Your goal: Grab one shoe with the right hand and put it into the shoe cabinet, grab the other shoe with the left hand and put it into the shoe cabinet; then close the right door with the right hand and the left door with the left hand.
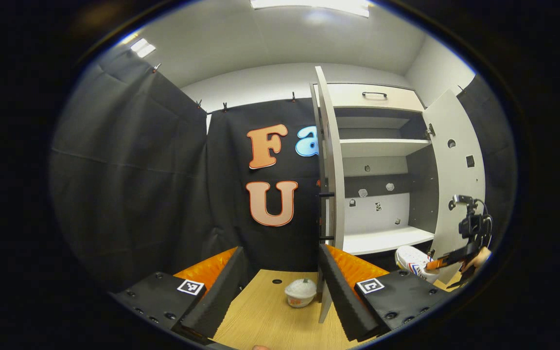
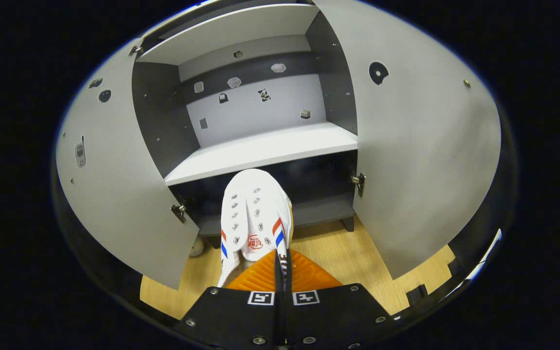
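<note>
One shoe (image 2: 255,214) is held up in front of the shoe cabinet (image 2: 260,146), with its toe pointing at the dark space under the white shelf (image 2: 265,148). The right gripper (image 2: 280,267) is closed tight on the back edge of this white shoe, with both fingers squeezing the heel. I think holding it by the heel lets the toe go in first, so the shoe can slide straight inside.

Both doors are wide open. The left door (image 2: 114,180) and the right door (image 2: 421,160) swing out to the sides, so nothing blocks the way in. They need to stay like that until both shoes are inside.

The left gripper (image 1: 280,277) is open and holds nothing. It waits low over the wooden floor (image 1: 270,321), off to the side of the cabinet. A small white cup (image 1: 300,292) with an orange label sits on the floor in front of it. From this side you can see the other gripper, held by a hand (image 1: 479,255), carrying the shoe near the bottom of the cabinet.

I cannot see the second shoe. My guess is the first shoe is almost in, and most of the job is still left.
</note>
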{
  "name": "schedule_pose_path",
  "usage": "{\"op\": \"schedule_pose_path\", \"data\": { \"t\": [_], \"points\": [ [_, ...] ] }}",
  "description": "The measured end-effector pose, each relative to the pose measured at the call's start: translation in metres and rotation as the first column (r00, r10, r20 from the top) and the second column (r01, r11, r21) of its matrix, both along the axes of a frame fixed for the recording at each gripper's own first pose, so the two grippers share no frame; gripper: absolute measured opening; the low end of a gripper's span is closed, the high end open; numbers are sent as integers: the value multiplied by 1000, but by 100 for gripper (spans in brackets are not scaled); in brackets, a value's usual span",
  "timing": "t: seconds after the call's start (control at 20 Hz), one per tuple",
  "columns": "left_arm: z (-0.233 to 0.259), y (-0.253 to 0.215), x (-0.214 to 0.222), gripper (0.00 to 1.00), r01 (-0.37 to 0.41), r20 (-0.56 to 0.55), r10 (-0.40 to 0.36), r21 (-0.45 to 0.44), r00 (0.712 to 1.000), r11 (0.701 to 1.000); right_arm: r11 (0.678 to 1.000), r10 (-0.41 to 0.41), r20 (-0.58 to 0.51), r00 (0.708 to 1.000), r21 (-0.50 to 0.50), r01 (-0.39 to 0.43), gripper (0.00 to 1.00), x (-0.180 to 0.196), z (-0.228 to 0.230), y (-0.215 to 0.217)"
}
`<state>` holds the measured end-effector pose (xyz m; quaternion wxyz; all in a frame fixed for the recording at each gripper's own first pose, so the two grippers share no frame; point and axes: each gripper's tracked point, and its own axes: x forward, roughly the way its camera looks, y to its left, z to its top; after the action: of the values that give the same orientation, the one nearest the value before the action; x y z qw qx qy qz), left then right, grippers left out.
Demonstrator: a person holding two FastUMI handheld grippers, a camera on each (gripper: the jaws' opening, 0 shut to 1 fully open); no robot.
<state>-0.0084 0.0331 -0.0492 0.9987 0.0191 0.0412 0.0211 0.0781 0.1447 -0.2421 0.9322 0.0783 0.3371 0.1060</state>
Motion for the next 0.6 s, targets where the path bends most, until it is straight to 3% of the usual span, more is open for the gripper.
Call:
{"op": "schedule_pose_path", "data": {
  "t": [0.6],
  "points": [
    [-20,24,-1,98,-44,-29,45,11,999,999,999,7,166,986,-38,-1,0,-22,118,-24]
  ]
}}
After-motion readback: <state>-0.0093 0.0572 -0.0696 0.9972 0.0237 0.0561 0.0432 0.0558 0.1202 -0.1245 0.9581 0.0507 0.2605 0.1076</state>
